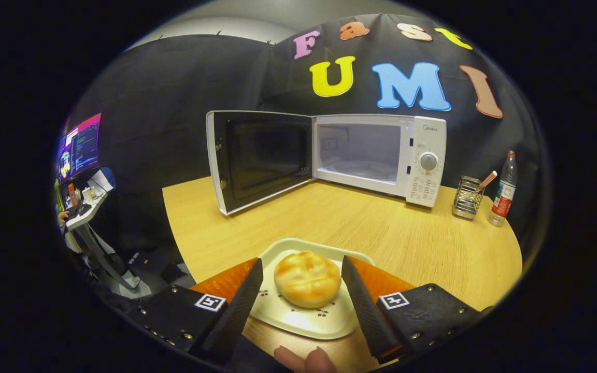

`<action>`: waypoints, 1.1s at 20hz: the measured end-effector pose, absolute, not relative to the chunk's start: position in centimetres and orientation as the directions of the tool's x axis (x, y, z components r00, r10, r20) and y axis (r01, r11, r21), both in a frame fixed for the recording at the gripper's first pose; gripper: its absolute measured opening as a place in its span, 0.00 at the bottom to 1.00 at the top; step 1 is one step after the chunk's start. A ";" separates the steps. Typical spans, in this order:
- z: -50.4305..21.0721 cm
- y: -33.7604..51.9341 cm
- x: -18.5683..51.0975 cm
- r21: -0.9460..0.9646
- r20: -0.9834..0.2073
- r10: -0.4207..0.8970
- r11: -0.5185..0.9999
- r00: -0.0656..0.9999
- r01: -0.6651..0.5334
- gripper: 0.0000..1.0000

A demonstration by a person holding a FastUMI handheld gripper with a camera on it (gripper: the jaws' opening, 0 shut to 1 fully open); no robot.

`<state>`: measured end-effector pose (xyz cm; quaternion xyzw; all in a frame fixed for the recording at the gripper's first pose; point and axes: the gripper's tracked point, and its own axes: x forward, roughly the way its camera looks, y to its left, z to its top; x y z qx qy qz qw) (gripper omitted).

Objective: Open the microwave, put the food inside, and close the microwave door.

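A white microwave (379, 155) stands at the back of the round wooden table (381, 233), its door (259, 158) swung wide open to the left and its cavity (358, 153) bare. Close to me a golden round bun (307, 278) lies on a small cream plate (303, 316) with cherry prints. My gripper (302, 269) is open, its two black fingers either side of the bun, above the plate's side edges. Neither finger touches the bun. Whether they touch the plate I cannot tell.
To the right of the microwave stand a metal mesh holder (468, 197) with a stick in it and a plastic bottle (503, 189). A person's fingertips (303, 360) show just below the plate. Left of the table is a desk with a lit monitor (78, 147).
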<state>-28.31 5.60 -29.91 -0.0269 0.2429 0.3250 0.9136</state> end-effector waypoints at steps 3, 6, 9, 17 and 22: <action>-31.9 6.0 -28.5 0.107 -0.521 0.568 0.784 0.638 -0.611 0.94; -33.2 6.0 -28.6 0.091 -0.582 0.541 0.786 0.608 -0.612 0.93; -33.5 6.6 -28.7 0.161 -0.593 0.562 0.784 0.576 -0.600 0.93; -32.4 7.1 -28.5 0.290 -0.552 0.590 0.798 0.589 -0.529 0.73; -28.2 8.2 -26.4 0.368 -0.439 0.624 0.781 0.647 -0.504 0.73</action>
